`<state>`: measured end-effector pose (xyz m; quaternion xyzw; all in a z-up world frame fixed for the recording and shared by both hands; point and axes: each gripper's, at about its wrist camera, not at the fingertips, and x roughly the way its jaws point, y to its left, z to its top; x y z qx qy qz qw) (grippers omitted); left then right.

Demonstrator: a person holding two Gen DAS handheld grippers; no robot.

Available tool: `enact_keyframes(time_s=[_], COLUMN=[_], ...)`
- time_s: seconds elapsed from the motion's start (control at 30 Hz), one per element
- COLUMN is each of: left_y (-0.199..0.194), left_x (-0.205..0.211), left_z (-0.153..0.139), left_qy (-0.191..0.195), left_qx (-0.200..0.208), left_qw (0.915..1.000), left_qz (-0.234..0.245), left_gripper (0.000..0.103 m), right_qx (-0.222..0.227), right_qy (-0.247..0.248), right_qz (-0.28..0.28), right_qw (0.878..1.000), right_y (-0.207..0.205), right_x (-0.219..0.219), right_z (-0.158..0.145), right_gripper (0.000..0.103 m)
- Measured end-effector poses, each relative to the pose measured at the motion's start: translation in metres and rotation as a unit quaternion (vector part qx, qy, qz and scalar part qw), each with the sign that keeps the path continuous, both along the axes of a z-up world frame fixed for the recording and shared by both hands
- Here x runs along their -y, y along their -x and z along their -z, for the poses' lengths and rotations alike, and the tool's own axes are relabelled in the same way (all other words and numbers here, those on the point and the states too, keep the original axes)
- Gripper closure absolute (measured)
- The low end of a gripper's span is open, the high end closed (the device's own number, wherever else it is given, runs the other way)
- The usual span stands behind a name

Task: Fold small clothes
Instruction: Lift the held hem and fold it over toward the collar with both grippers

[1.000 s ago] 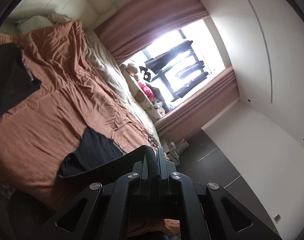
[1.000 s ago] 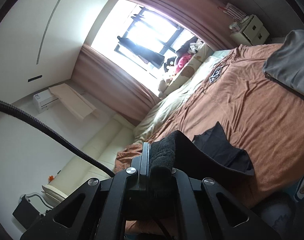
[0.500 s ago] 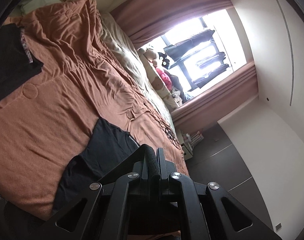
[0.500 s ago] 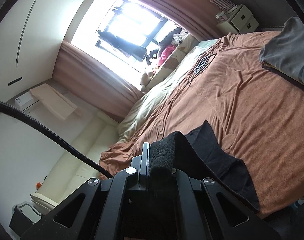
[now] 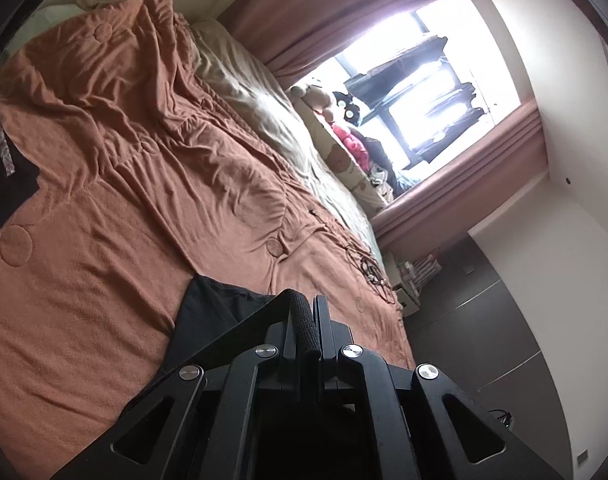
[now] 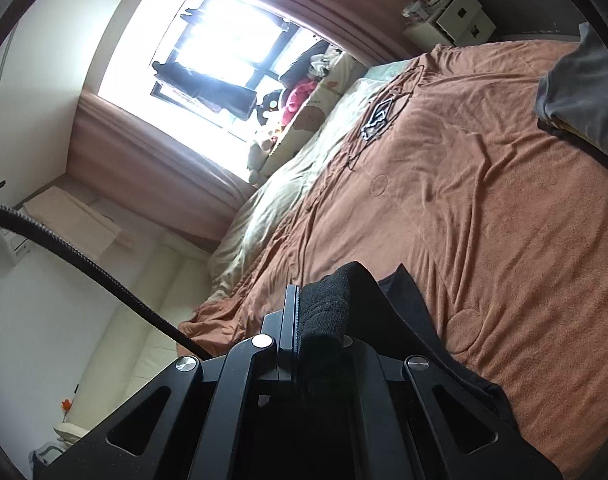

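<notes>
A small black garment (image 5: pixel 216 312) lies partly on the rust-orange bedspread (image 5: pixel 124 200), its near edge lifted. My left gripper (image 5: pixel 309 320) is shut on one bunched corner of it. In the right wrist view the same black garment (image 6: pixel 408 312) stretches from my right gripper (image 6: pixel 318 304), which is shut on another thick fold of the fabric. Both views are strongly tilted. The cloth hangs taut between the two grippers just above the bed's near edge.
A dark garment (image 5: pixel 8 184) lies at the far left of the bed, a grey folded cloth (image 6: pixel 580 108) at its right. Cream bedding and soft toys (image 5: pixel 344 132) line the window side. A black cable (image 6: pixel 88 264) crosses the right view. White drawers (image 6: pixel 452 16) stand beyond the bed.
Both grippers have carried the black garment forward over the bed, so more of the bedspread fills each view. The garment now lies further onto the bed. Both grips stay shut.
</notes>
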<state>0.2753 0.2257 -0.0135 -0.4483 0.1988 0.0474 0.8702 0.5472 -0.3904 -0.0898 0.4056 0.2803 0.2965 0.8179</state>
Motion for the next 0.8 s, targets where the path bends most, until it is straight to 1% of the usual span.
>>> enact_keyframes(time_s=[0.2, 0.37, 0.47, 0.57, 0.7, 0.8], left_y=[-0.049, -0.084, -0.102, -0.122, -0.144, -0.156], left_x=[-0.017, -0.028, -0.037, -0.042, -0.043, -0.045], left_z=[0.040, 0.065, 0.079, 0.093, 0.108, 0.121], left_qy=[0.016, 0.014, 0.016, 0.013, -0.002, -0.001], left_qx=[-0.049, -0.086, -0.107, -0.126, -0.148, -0.176], left_qw=[0.9985, 0.9958, 0.9936, 0.9913, 0.9884, 0.9838], left_qz=[-0.016, -0.029, -0.035, -0.036, -0.033, -0.036], left_gripper=[0.098, 0.098, 0.098, 0.098, 0.098, 0.098], right_qx=[-0.044, -0.077, -0.090, -0.101, -0.104, -0.124], right_qy=[0.012, 0.016, 0.031, 0.039, 0.060, 0.082], right_qz=[0.007, 0.007, 0.009, 0.010, 0.014, 0.013], right_qw=[0.999, 0.997, 0.995, 0.994, 0.993, 0.989], right_y=[-0.047, -0.086, -0.105, -0.119, -0.126, -0.129], right_x=[-0.022, -0.044, -0.057, -0.068, -0.083, -0.090], right_z=[0.017, 0.037, 0.045, 0.052, 0.056, 0.057], right_gripper=[0.103, 0.103, 0.103, 0.103, 0.103, 0.103])
